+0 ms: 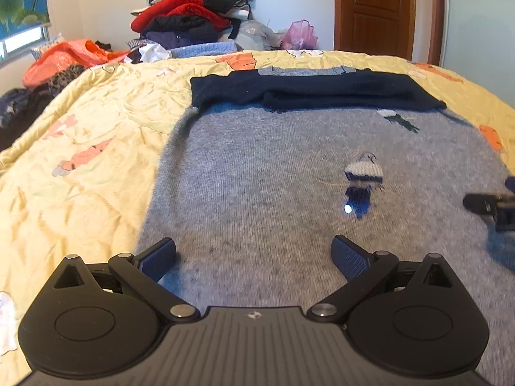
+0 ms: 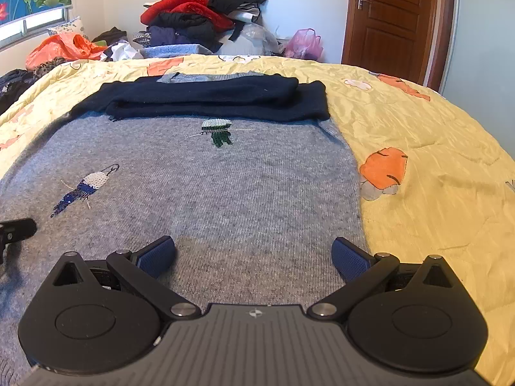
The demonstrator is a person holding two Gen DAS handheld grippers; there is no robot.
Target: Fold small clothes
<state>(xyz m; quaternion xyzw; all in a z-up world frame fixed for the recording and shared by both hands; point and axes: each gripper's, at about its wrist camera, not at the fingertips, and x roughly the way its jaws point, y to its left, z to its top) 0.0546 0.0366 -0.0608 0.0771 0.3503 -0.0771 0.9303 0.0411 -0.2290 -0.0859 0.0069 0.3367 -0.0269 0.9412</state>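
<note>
A grey knitted sweater [image 1: 276,173] [image 2: 199,186] lies flat on the yellow quilt, with small embroidered figures on it. Its dark navy sleeves [image 1: 315,91] [image 2: 212,99] are folded across the far end. My left gripper [image 1: 254,257] hovers open over the sweater's near left part, nothing between its blue pads. My right gripper [image 2: 254,255] hovers open over the near right part, close to the sweater's right edge. In the left wrist view, the right gripper's tip [image 1: 489,207] shows at the right border. In the right wrist view, the left gripper's tip [image 2: 16,230] shows at the left border.
The yellow quilt [image 1: 80,160] [image 2: 434,167] with orange patches covers the bed. A tall pile of red and dark clothes [image 1: 193,13] [image 2: 202,9] stands beyond the far edge, with orange and pink bags beside it. A brown door [image 2: 392,19] is at the back right.
</note>
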